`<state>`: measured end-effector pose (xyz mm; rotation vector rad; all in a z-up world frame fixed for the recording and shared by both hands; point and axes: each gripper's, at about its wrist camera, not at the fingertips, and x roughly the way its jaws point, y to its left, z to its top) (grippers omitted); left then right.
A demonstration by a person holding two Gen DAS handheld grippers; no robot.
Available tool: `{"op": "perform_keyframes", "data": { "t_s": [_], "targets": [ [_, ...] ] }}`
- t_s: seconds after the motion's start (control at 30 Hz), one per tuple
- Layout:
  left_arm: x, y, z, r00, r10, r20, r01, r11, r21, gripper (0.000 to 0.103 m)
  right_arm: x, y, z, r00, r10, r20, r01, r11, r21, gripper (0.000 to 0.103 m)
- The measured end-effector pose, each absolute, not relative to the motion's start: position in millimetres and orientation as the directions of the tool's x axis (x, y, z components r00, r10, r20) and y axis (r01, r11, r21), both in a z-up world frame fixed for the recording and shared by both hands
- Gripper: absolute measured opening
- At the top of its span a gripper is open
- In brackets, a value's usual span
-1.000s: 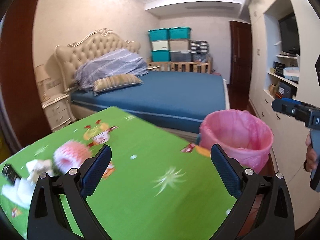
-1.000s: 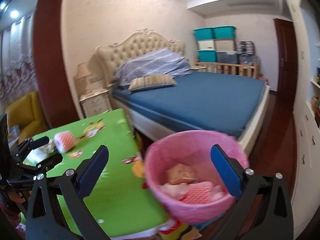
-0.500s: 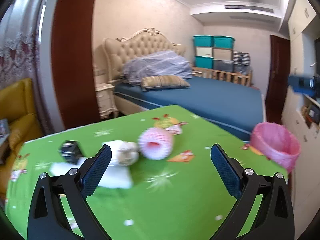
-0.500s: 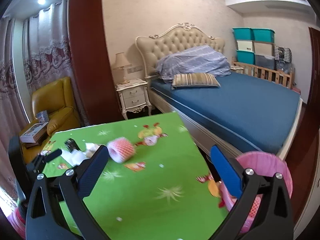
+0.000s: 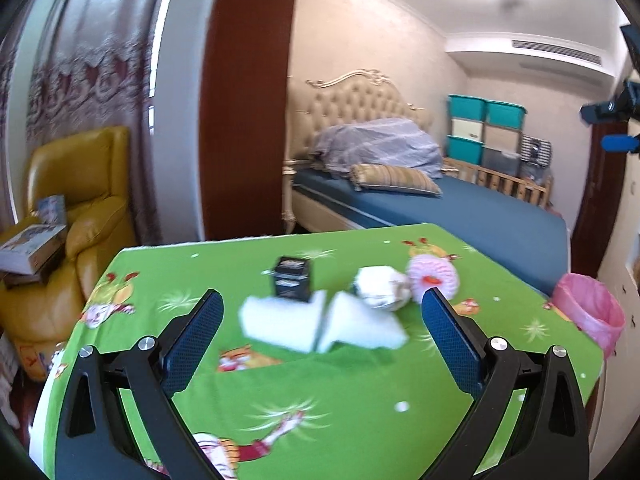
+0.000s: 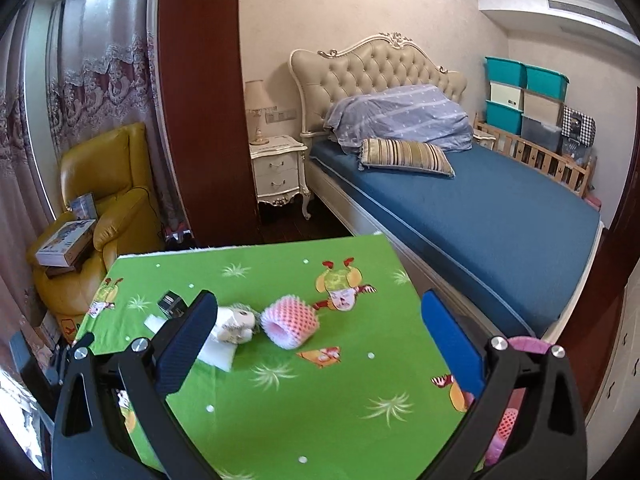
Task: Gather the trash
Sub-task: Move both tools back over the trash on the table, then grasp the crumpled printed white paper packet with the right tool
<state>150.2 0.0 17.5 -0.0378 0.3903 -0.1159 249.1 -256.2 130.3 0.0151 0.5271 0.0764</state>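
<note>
Currently trash sits mid-frame on the green cartoon-print tablecloth [image 5: 304,384]: pink foam fruit-net sleeve [image 6: 290,322] lying on its side, crumpled white paper wad [image 6: 234,323] just left of it and touching, flat white foam pieces [image 5: 320,322] below-left of the wad, small black box [image 5: 292,284] at the back edge of the foam.

Left gripper [image 5: 322,330] is wide open, nothing between the blue pads, and frames the foam pieces in the lower centre of its view. Right gripper [image 6: 320,334] is also wide open and empty, over the tablecloth's right half; the net sleeve shows between its fingers.

Pink-lined trash bin [image 5: 590,310] stands off the table's right edge, lower right in both views. More pink net is inside it in the right wrist view.

Behind: blue-sheeted bed [image 6: 472,208] upper right, yellow leather armchair [image 5: 80,200] at left.
</note>
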Motion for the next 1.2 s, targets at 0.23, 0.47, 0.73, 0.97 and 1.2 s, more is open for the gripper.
{"op": "perform_keyframes", "data": {
  "t_s": [0.23, 0.47, 0.73, 0.97, 1.2],
  "targets": [
    [158.7, 34.3, -6.0, 0.896, -0.08, -0.436, 0.043, 0.995, -0.095, 0.095, 262.0, -228.2, 111.0, 0.849, 0.113, -0.516, -0.126, 0.992, 0.01, 0.099],
    [170.0, 67.3, -30.0, 0.862, -0.002, -0.507, -0.05, 0.995, -0.088, 0.095, 291.9, -200.2, 43.0, 0.838, 0.175, -0.517, -0.197, 0.98, 0.013, 0.099],
    [179.9, 89.9, -54.9, 0.813, 0.052, -0.58, -0.109, 0.992, -0.063, 0.095, 343.3, -186.6, -53.2, 0.794, 0.161, -0.587, -0.18, 0.983, 0.026, 0.099],
    [190.0, 89.4, -65.4, 0.788, 0.057, -0.613, -0.11, 0.993, -0.049, 0.095, 376.6, -157.2, -88.1, 0.755, 0.241, -0.609, -0.241, 0.967, 0.083, 0.098],
    [191.7, 87.9, -62.9, 0.786, 0.058, -0.616, -0.106, 0.994, -0.041, 0.095, 400.4, -108.5, -84.6, 0.757, 0.244, -0.606, -0.299, 0.954, 0.011, 0.098]
  ]
}}
